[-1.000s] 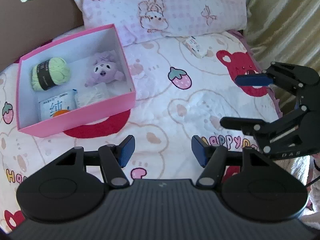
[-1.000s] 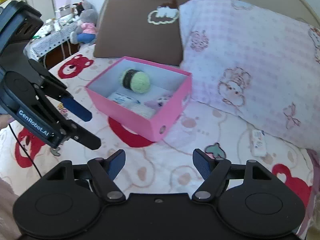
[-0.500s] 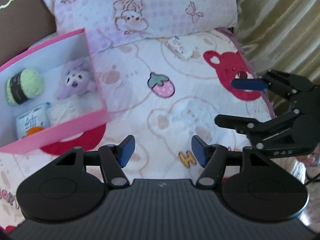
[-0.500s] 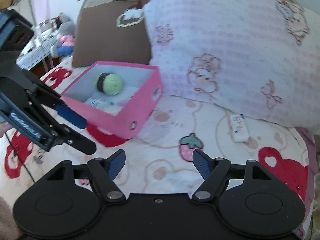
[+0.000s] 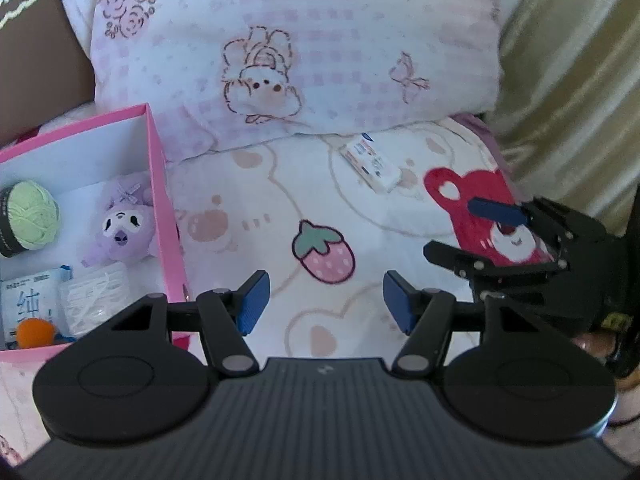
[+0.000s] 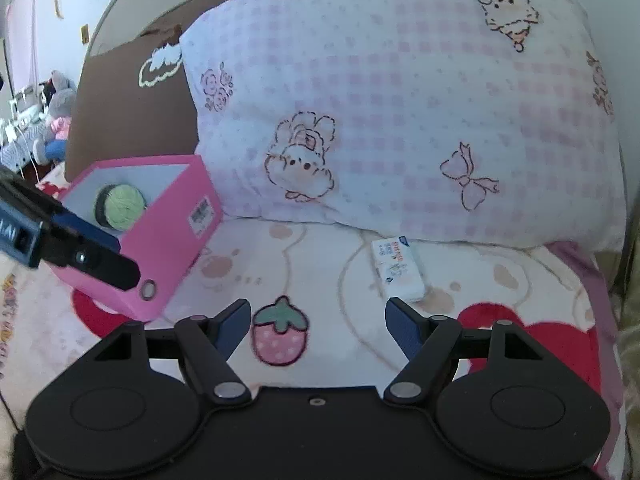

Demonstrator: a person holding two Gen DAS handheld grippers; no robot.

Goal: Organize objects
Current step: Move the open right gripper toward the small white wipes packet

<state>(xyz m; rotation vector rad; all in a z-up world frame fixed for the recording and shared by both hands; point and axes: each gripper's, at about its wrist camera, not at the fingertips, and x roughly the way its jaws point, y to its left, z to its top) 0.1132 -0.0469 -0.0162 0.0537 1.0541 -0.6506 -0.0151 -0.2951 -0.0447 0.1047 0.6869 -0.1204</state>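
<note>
On the bed point(image 6: 320, 264), a small white packet point(image 6: 398, 274) lies just below the pink checked pillow point(image 6: 400, 100), well right of the pink box point(image 6: 160, 248). The box holds green yarn point(image 5: 32, 216), a purple plush point(image 5: 124, 228), a white pack point(image 5: 28, 300), a clear bag point(image 5: 96, 296) and an orange ball point(image 5: 36, 332). The left tool point(image 5: 324, 306) hangs over a printed strawberry point(image 5: 324, 256), its jaws apart and empty. The right tool point(image 6: 316, 328) points toward the packet, jaws apart, nothing between them.
</note>
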